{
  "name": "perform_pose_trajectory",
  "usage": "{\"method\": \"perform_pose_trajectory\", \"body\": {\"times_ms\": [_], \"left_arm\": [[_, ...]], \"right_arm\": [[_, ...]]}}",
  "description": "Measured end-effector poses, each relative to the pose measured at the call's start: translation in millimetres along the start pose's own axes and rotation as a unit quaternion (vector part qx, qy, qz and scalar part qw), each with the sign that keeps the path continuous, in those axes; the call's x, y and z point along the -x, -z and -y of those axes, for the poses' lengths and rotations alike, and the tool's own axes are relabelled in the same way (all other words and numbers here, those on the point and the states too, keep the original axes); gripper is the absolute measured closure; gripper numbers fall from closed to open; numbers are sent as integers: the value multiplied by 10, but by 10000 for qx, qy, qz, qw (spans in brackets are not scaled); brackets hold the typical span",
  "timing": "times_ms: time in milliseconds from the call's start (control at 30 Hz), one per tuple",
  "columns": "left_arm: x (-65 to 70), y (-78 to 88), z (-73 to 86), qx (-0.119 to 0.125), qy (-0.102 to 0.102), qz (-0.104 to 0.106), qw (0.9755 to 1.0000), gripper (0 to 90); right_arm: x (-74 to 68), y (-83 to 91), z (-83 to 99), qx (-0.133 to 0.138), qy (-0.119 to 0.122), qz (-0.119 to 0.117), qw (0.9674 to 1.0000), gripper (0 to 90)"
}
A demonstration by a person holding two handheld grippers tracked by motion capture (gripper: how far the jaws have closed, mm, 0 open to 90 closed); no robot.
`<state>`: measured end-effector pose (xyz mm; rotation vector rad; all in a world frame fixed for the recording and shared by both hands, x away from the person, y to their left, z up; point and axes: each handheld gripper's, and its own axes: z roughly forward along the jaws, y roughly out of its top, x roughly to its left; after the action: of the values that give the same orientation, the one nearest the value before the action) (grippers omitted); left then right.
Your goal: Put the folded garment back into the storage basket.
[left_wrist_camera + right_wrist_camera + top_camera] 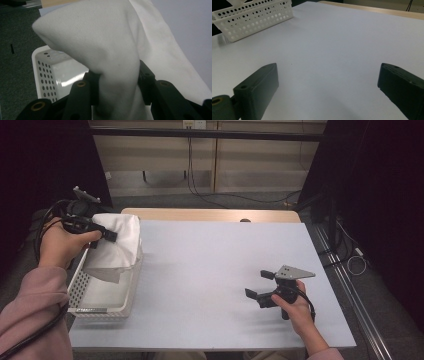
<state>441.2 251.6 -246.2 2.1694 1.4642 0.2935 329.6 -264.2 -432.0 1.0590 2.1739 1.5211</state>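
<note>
A white cloth (120, 242) hangs bunched above the white perforated basket (102, 307) at the table's left edge. My left gripper (111, 236) is shut on the cloth; in the left gripper view the fabric (112, 50) is pinched between the two black jaws, with the basket's corner (45, 72) below. My right gripper (259, 285) rests low over the table at the right front, held by a hand, open with nothing between its jaws. The right gripper view looks across the bare tabletop toward the basket (254, 20), and its gripper (327, 82) stands wide apart.
The table top (215, 265) is pale blue-grey with a wooden strip (210, 215) along its far edge. Cables (210, 195) lie on the floor beyond. Dark curtains flank both sides.
</note>
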Motion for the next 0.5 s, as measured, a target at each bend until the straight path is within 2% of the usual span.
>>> {"method": "perform_pose_trajectory", "body": {"times_ms": [33, 133, 267, 367, 433, 500], "left_arm": [[-5, -4, 9, 6, 54, -5, 10000, 644], [-32, -13, 21, 32, 19, -17, 10000, 644], [-46, -15, 44, 46, 91, -69, 9999, 644], [-79, -23, 58, 24, 43, -42, 10000, 644], [-93, -32, 73, 6, -12, -97, 10000, 644], [-101, -46, 88, 25, 20, -135, 9999, 644]], "right_arm": [[1, 1, 0, 1, -10, -6, 10000, 34], [1, -1, 1, -4, -3, 1, 10000, 34], [0, -1, 1, -4, -13, 1, 10000, 34], [0, -2, 1, 0, -16, 1, 10000, 34], [-1, -1, 1, -1, -17, -2, 10000, 34], [0, -2, 0, 2, -19, -5, 10000, 34]]}}
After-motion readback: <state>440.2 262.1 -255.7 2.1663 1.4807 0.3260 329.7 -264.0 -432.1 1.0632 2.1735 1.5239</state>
